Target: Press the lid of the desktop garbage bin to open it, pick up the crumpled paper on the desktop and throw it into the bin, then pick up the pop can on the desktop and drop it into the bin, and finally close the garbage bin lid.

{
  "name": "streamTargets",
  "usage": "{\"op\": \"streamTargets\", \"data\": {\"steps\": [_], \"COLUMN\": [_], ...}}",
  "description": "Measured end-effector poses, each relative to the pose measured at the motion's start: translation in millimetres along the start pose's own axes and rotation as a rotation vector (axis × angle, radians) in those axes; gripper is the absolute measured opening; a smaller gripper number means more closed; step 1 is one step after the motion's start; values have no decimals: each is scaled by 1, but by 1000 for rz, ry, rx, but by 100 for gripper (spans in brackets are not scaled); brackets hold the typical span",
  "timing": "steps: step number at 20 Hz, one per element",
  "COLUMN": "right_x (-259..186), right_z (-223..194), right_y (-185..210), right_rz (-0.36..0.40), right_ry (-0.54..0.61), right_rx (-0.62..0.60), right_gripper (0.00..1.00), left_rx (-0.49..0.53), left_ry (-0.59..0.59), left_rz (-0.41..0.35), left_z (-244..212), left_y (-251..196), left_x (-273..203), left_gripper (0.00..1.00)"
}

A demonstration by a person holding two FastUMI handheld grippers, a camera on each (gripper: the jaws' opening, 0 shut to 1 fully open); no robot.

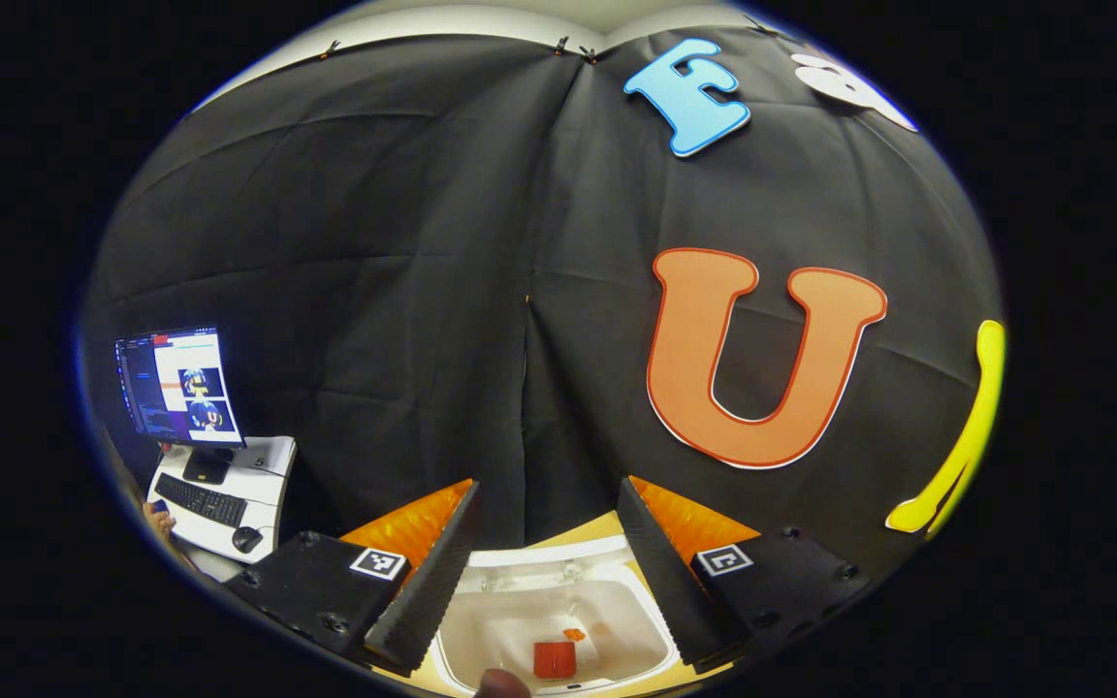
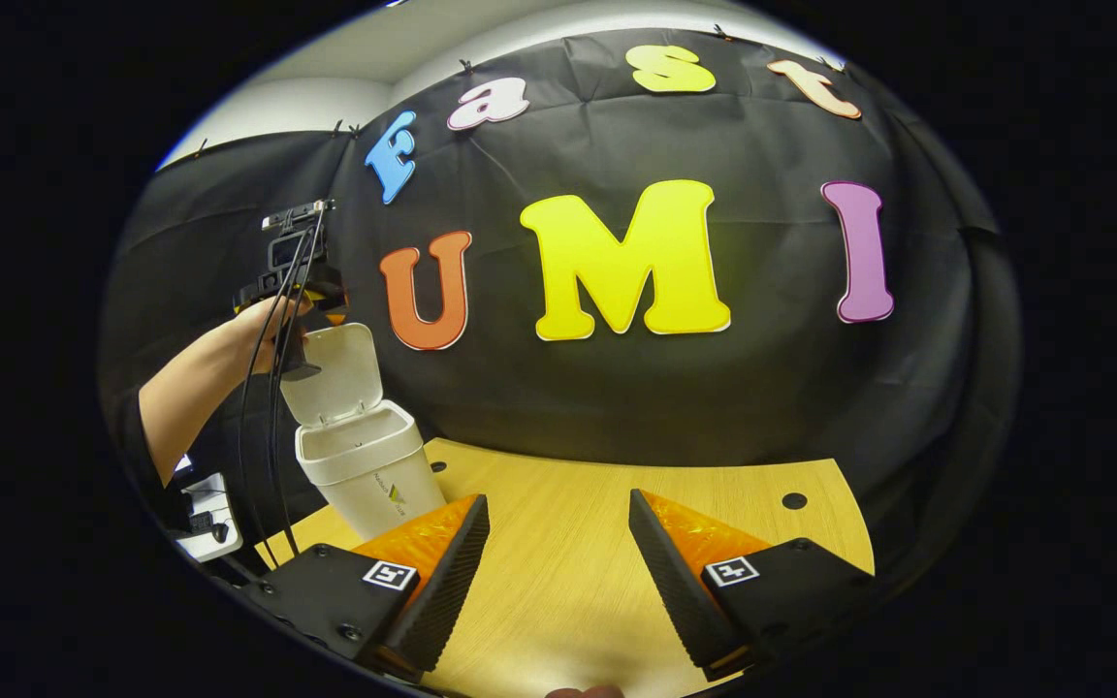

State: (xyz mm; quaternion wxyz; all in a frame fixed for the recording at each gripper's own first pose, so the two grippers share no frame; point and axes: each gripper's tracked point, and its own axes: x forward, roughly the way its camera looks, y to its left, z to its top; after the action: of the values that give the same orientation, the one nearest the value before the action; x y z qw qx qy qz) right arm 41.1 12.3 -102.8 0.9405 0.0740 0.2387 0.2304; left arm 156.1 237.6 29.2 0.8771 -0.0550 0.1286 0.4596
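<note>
The white desktop bin (image 2: 365, 470) stands at the table's left with its lid (image 2: 337, 373) swung up and open. A hand holds my left gripper (image 2: 292, 291) just above it. In the left gripper view I look down into the bin (image 1: 651, 620); a red pop can (image 1: 552, 659) lies on its bottom, well below the fingers. My left gripper (image 1: 549, 485) is open with nothing between its fingers. My right gripper (image 2: 558, 496) is open and empty too, hovering over bare wood to the right of the bin.
The light wooden table (image 2: 597, 543) has a curved far edge and a small round hole (image 2: 793, 500) at the right. A white side desk (image 1: 263, 465) with a monitor (image 1: 178, 386), keyboard (image 1: 200, 499) and mouse stands left of the booth.
</note>
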Motion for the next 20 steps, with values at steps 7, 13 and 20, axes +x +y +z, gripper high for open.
{"op": "streamTargets", "data": {"steps": [7,13,20], "right_x": [-17,-23,-22], "right_z": [-9,-15,-30], "right_y": [-30,-44,-42], "right_rz": [-14,-26,-18], "right_ry": [19,40,81], "right_rx": [-4,-51,-63], "right_gripper": [92,92,92], "left_rx": [17,-11,12], "left_ry": [15,49,85], "left_rz": [2,-2,18], "left_z": [-50,-96,-148], "left_y": [-15,-19,-12], "left_x": [-37,-47,-45], "left_gripper": [92,93,89]}}
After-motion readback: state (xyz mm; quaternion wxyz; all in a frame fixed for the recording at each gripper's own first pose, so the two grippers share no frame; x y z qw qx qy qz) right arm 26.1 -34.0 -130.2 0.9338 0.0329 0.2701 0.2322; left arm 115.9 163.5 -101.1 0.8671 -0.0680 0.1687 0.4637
